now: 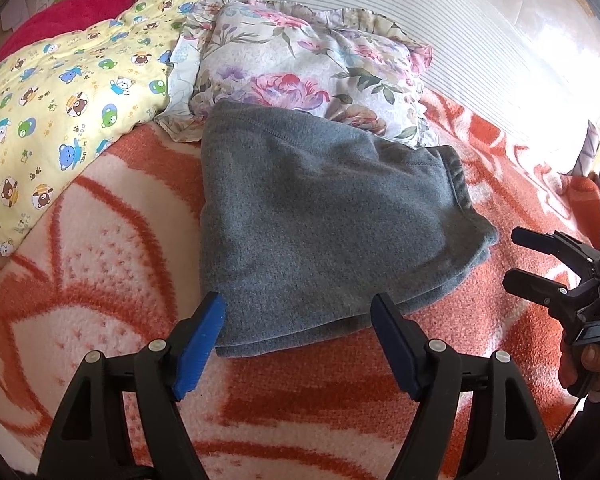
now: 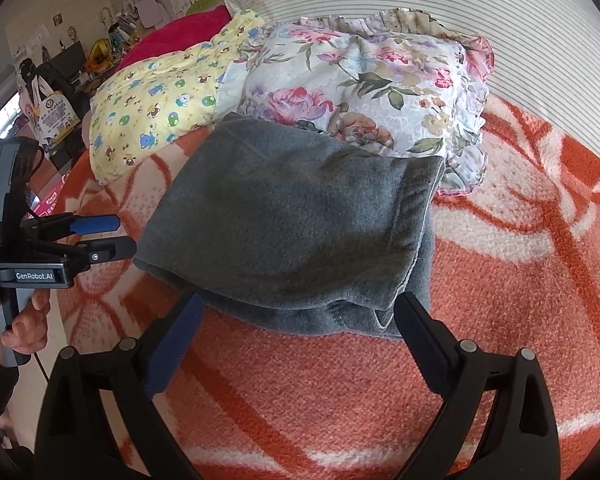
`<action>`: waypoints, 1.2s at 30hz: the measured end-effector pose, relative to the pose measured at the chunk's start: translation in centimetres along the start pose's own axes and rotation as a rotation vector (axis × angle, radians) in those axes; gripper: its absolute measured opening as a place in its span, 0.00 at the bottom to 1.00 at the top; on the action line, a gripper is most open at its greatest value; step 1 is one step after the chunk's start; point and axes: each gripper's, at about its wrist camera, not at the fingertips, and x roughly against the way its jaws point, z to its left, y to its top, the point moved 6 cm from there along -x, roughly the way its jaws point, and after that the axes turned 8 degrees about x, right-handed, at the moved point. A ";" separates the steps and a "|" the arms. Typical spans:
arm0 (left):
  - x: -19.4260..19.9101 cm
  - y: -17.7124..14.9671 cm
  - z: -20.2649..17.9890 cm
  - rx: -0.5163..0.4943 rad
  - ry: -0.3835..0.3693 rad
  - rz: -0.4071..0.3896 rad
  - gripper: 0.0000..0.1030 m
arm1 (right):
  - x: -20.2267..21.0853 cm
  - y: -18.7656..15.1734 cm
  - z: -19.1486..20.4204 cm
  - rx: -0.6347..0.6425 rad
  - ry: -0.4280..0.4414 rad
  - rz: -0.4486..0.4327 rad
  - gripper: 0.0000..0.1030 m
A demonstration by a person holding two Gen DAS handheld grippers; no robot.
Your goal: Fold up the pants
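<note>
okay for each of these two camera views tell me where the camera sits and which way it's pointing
Left wrist: sits on the left tongs, aimed down over the folded grey pants on the orange blanket; the right tongs and a hand show at the right edge.
Right wrist: sits on the right tongs, facing the same pants; the left tongs show at left.
Shared: pants, blanket, flowered pillow.

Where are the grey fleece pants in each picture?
Left wrist view: the folded grey fleece pants lie in the middle, just beyond the open left tongs.
Right wrist view: middle again, just beyond the open right tongs.
Shared landmark: the flowery frilled pillow under their far edge.
</note>
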 end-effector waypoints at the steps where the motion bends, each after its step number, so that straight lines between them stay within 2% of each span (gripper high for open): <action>1: 0.0 0.0 0.1 0.004 0.002 -0.002 0.74 | 0.0 0.0 0.0 0.000 0.000 0.002 0.94; 19: -0.1 -0.2 0.3 0.023 0.027 0.021 0.76 | -0.2 -0.1 0.4 0.009 0.007 0.010 0.94; 36: -0.4 -0.4 0.1 -0.001 0.048 0.038 0.76 | -0.4 -0.2 0.8 0.016 0.012 0.016 0.94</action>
